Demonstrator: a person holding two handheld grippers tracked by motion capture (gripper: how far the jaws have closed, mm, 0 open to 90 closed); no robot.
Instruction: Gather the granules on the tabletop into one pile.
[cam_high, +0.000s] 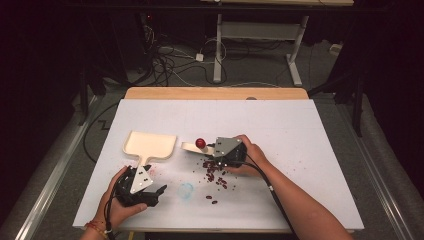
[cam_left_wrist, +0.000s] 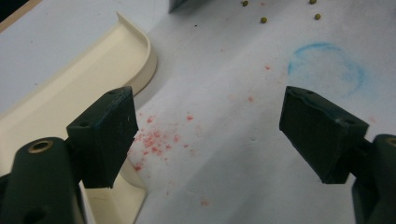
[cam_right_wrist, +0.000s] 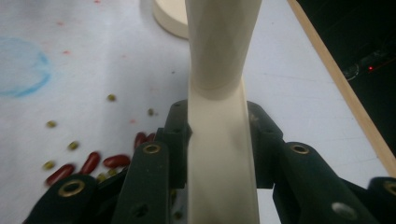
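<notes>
dark room, cables on the floor, white table (cam_high: 280, 120) up front. from the high view: right gripper (cam_high: 220, 159) clamped on a cream brush handle (cam_high: 190, 146), red knob (cam_high: 200, 143) on it, low over scattered red beans (cam_high: 216, 176). left gripper (cam_high: 150, 192) near the table's front edge, jaws wide, nothing between, just behind the cream dustpan (cam_high: 149, 145). closer in, right gripper view: handle (cam_right_wrist: 219, 140) smooth, pale, squeezed between the pads, red beans (cam_right_wrist: 91, 163) and small green ones (cam_right_wrist: 111, 97) alongside. left gripper view: dustpan's curved rim (cam_left_wrist: 140, 46), red specks (cam_left_wrist: 154, 140), blue chalk ring (cam_left_wrist: 327, 65).
</notes>
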